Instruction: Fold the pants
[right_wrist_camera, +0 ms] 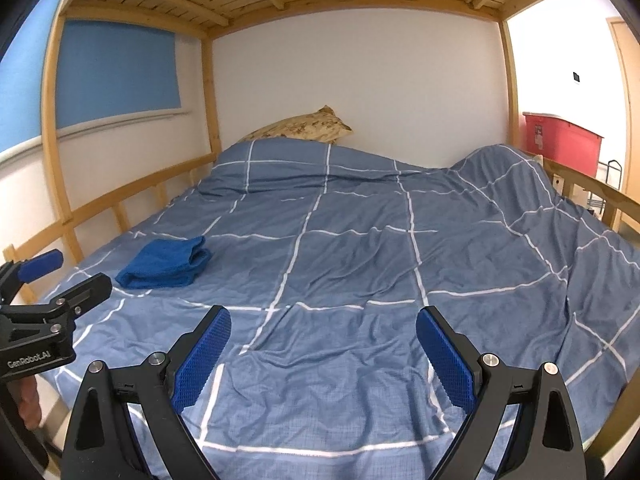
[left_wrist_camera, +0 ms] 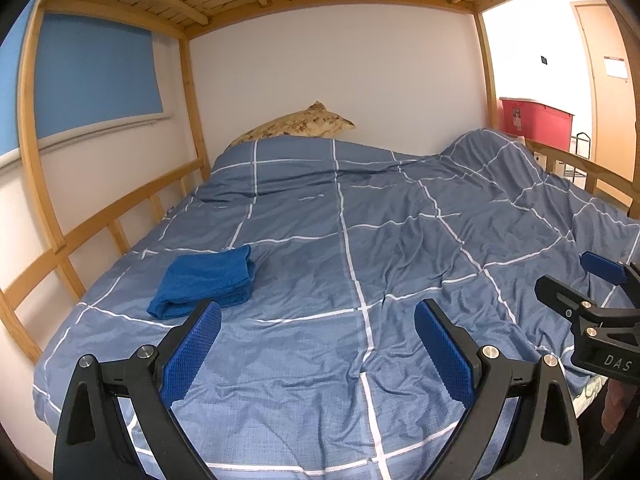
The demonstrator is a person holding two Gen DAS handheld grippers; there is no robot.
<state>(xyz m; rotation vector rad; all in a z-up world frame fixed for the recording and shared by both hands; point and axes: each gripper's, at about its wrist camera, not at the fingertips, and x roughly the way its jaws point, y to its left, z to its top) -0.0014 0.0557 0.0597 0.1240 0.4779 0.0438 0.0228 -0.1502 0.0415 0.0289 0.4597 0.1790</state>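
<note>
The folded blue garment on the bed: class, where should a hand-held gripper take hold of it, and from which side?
Grip the folded blue garment at its right end, where the stacked layers show as a thick rounded edge. Come in low from the right with the left hand-held gripper, which is nearer and open. That edge stands proud of the duvet, so the fingers can probably straddle it.

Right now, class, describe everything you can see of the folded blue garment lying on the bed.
The folded blue garment is a deep blue, soft, fuzzy-looking fabric, folded into a compact, roughly rectangular stack with layered edges showing at its right end. It lies flat on the checked blue duvet, toward the bed's left side near the wooden rail. Only the duvet touches it; both open grippers are clear of it.
</note>
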